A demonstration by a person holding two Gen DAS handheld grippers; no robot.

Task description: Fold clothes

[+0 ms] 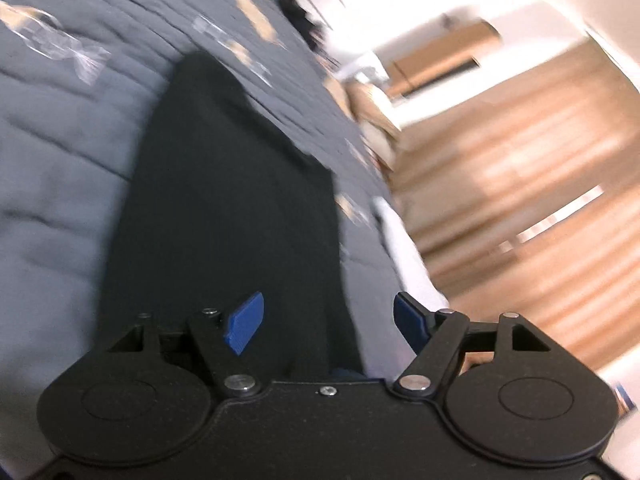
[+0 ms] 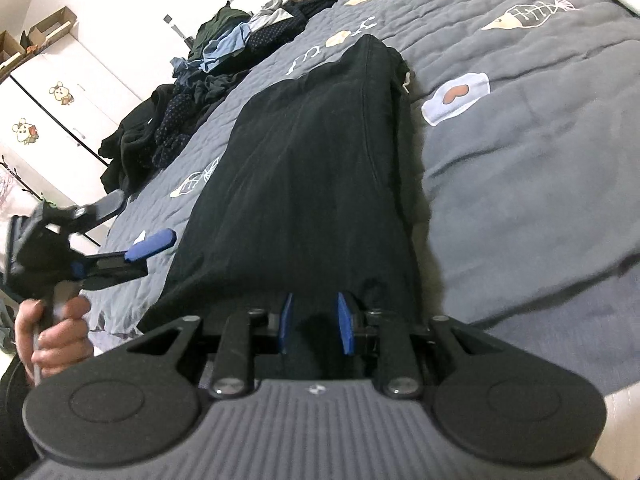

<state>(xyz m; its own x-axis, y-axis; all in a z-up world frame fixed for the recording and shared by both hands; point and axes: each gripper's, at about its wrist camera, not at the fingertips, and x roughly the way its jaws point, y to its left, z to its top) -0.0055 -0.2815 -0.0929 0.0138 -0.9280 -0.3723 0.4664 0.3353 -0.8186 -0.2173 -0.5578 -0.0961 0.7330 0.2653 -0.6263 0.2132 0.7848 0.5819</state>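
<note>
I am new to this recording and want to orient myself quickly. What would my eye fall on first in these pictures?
First, the long black folded garment, lying flat down the middle of the grey quilted bedcover. Next, the heap of dark and blue unfolded clothes along the bed's far left edge. Last, the right hand-held gripper with blue pads at the garment's near end, and the left hand-held gripper, open, beside the garment's left edge.
</note>
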